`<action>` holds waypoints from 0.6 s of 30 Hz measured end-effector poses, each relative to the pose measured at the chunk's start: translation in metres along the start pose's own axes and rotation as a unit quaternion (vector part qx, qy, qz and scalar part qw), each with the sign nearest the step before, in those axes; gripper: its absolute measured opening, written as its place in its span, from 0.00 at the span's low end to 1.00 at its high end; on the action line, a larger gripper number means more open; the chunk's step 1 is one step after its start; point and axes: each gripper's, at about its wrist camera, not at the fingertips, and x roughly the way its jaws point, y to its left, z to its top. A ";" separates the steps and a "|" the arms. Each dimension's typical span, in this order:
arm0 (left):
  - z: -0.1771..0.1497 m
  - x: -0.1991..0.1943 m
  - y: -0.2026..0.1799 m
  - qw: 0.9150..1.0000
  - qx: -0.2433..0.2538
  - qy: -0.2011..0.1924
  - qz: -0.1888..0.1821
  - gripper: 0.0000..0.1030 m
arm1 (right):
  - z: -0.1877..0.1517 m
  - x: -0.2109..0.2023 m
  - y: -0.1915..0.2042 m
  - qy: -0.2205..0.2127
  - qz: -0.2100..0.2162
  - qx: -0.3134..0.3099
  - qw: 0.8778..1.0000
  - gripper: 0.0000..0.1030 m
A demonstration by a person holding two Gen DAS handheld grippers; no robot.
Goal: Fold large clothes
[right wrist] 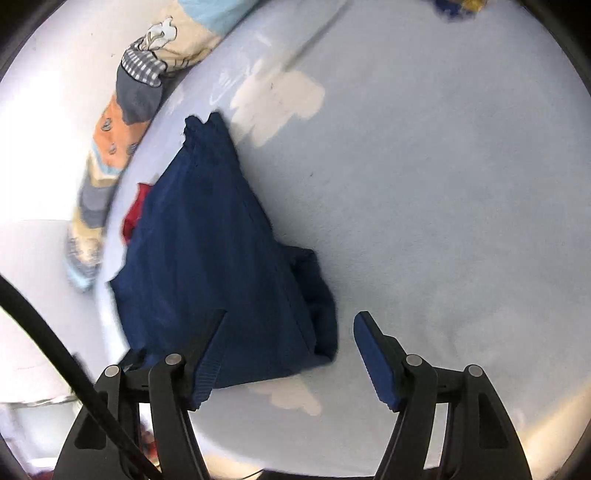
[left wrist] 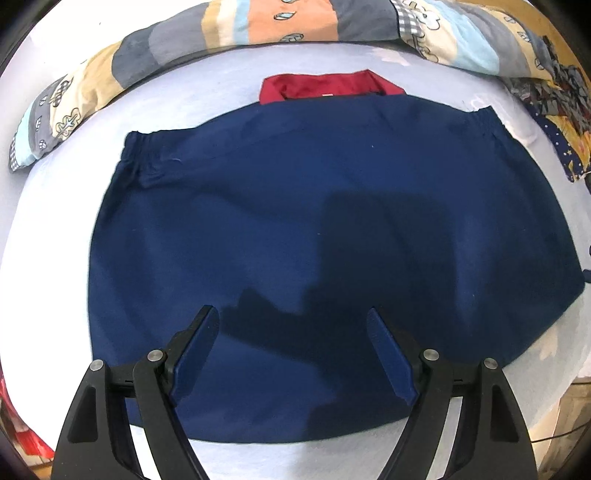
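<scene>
Two grippers' fingers wide, left gripper [left wrist: 293, 354] over navy garment [left wrist: 314, 240], right gripper [right wrist: 290, 354] straddling its corner

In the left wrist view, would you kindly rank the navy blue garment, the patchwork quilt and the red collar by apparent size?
1. Navy blue garment, filling most of the view.
2. Patchwork quilt, a long band across the top; it lies farther away and runs out of frame, so its true size is unsure.
3. Red collar, clearly smallest.

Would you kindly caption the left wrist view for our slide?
Open left tool above a navy garment on the bed.
</scene>
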 end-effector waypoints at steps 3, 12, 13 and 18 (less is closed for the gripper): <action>-0.001 0.006 -0.006 1.000 -0.005 -0.002 0.006 0.79 | 0.003 0.027 -0.004 0.023 0.000 -0.008 1.000 0.72; -0.008 0.020 -0.006 0.999 -0.034 0.002 0.018 0.79 | 0.016 0.064 -0.003 0.060 0.099 -0.042 0.992 0.73; -0.008 0.021 -0.007 0.999 -0.035 0.002 0.019 0.79 | 0.019 0.070 0.005 0.070 0.104 -0.060 0.990 0.73; -0.010 0.025 -0.006 0.999 -0.039 -0.003 0.025 0.80 | 0.039 0.102 0.036 0.110 0.129 -0.108 0.980 0.74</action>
